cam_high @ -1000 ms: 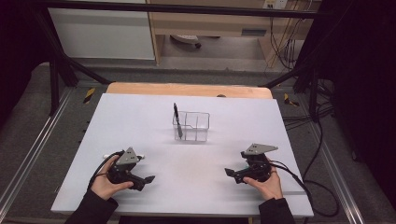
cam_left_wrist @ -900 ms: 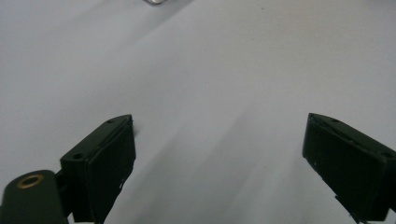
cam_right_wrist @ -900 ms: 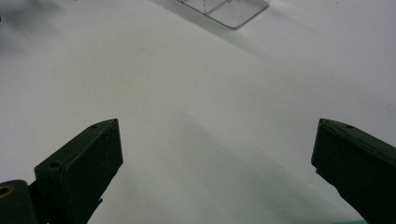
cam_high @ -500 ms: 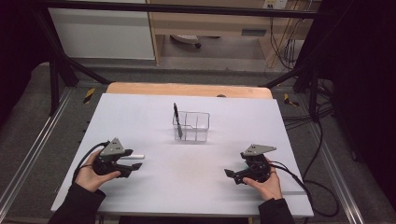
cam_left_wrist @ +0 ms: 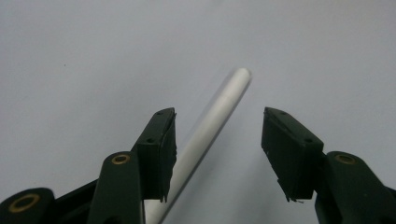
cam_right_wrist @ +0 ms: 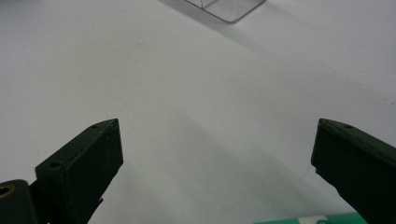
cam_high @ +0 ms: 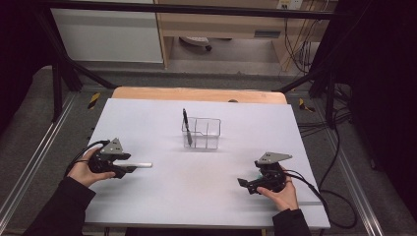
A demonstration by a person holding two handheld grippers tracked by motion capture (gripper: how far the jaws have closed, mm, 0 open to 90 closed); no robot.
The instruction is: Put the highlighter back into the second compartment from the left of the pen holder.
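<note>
Smooth white cylindrical pen (cam_left_wrist: 210, 126), clear ribbed plastic box (cam_high: 202, 132), matte table (cam_high: 162, 196)

high view: above, facing forward-down | gripper views: close, low over table (cam_high: 196, 196); shared

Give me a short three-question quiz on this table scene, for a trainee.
1. True or false: the black pen lies flat.
2. Which gripper has the white stick between its jaws: A the left, B the right?
3. Fill in: the black pen stands in a clear ____.
Key:
1. False, it stands upright.
2. A. The left gripper has just been closing its jaws around the stick, and one pad is not yet touching.
3. holder. It is the clear holder at mid-table.
</note>
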